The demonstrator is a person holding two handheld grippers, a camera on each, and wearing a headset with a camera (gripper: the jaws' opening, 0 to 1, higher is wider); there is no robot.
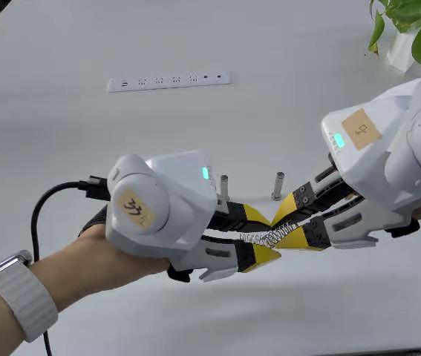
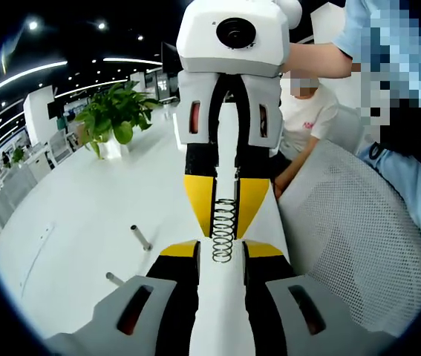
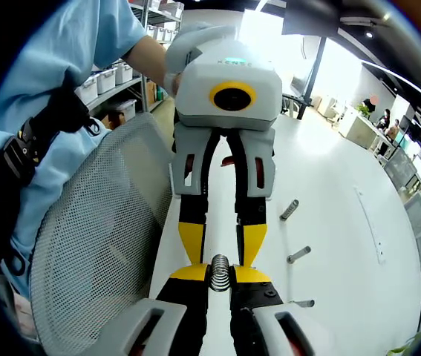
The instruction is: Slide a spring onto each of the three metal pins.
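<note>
While the right gripper [image 3: 220, 274] pinches the spring [image 2: 224, 219], its axis level and pointing between the parted jaws of the left gripper [image 2: 221, 251], the upright metal pins [image 1: 278, 185] stand on the worktop [image 1: 84, 148] just beyond both, toward its far edge.

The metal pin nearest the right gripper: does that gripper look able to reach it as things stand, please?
Probably yes: the pin stands upright and bare just beyond the right gripper, nothing between. One hitch: the spring it holds also lies between the left gripper's jaws, which must back off.
</note>
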